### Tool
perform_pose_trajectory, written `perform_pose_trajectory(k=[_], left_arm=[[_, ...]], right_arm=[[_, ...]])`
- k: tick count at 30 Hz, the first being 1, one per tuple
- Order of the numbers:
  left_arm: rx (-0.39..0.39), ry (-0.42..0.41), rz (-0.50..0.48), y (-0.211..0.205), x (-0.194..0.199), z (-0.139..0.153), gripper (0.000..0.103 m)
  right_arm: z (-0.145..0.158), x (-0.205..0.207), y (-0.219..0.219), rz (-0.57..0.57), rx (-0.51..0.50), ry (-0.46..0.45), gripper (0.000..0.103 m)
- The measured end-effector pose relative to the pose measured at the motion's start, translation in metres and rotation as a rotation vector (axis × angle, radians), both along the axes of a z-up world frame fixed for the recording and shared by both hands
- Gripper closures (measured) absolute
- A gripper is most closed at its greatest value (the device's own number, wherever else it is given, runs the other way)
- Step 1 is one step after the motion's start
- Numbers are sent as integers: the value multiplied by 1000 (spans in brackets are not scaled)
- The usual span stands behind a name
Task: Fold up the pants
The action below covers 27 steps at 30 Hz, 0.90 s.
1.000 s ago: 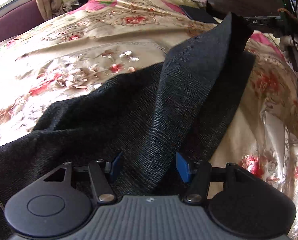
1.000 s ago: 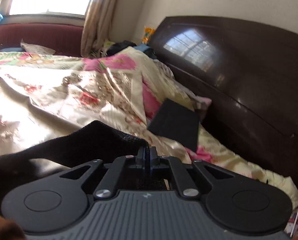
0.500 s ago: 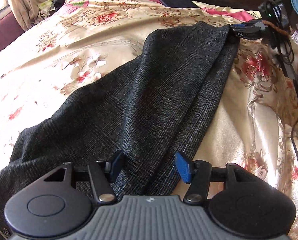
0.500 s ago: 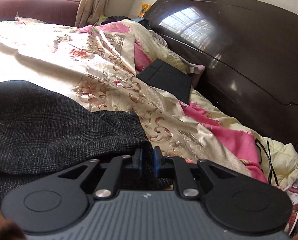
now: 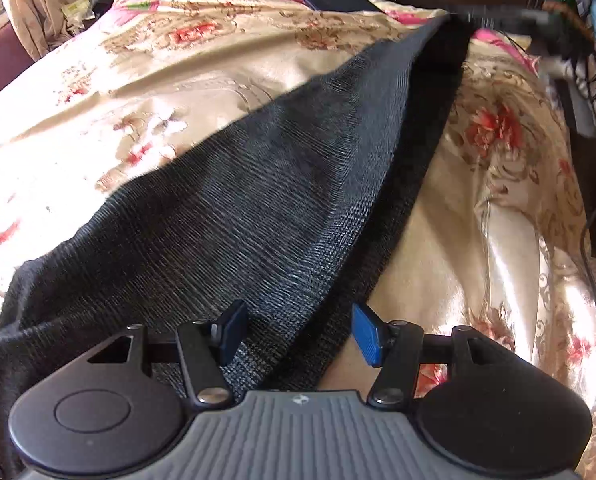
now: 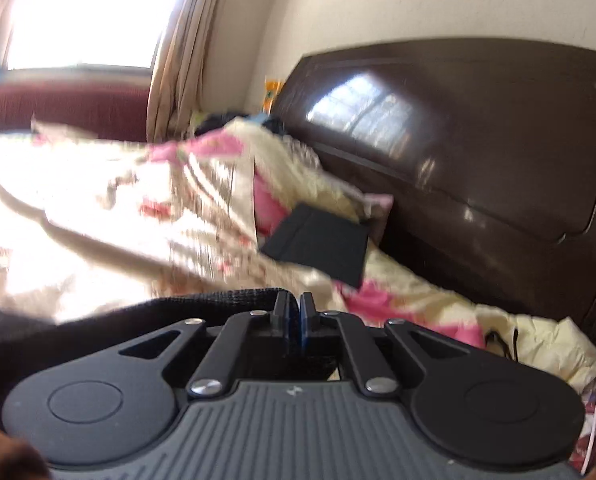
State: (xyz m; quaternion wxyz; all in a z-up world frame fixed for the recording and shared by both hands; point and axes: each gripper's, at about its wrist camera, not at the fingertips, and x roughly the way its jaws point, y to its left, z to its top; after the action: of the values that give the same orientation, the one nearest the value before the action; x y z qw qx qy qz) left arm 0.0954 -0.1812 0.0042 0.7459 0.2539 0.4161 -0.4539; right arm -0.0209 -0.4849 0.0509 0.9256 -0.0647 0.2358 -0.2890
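Floral satin bedspread (image 5: 218, 92) carries the dark grey woven pants (image 5: 258, 216). Our right gripper (image 6: 294, 312), clamped on the hem, has re-lifted it at upper right; left gripper (image 5: 294, 332) stays spread, astride fabric.

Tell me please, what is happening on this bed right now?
A person with a handheld gripper in each hand is folding dark grey pants on a floral bedspread. The right gripper is shut on the far end of the pants and holds it lifted off the bed. The left gripper is open, its fingers on either side of the near end, not gripping it yet.
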Motion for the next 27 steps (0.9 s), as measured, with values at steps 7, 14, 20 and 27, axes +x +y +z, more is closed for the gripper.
perform_pose_trajectory(k=[7, 14, 20, 27], left_arm=[[11, -6, -34, 1, -6, -1, 34], [7, -10, -30, -2, -5, 0, 34], [25, -27, -45, -5, -9, 0, 34], [11, -32, -53, -7, -11, 1, 34]], right_arm=[[-18, -56, -21, -111, 406, -88, 86], [-19, -97, -33, -232, 731, -299, 65], [-41, -103, -58, -261, 1096, -528, 61], [-41, -76, -78, -333, 1185, -574, 52]])
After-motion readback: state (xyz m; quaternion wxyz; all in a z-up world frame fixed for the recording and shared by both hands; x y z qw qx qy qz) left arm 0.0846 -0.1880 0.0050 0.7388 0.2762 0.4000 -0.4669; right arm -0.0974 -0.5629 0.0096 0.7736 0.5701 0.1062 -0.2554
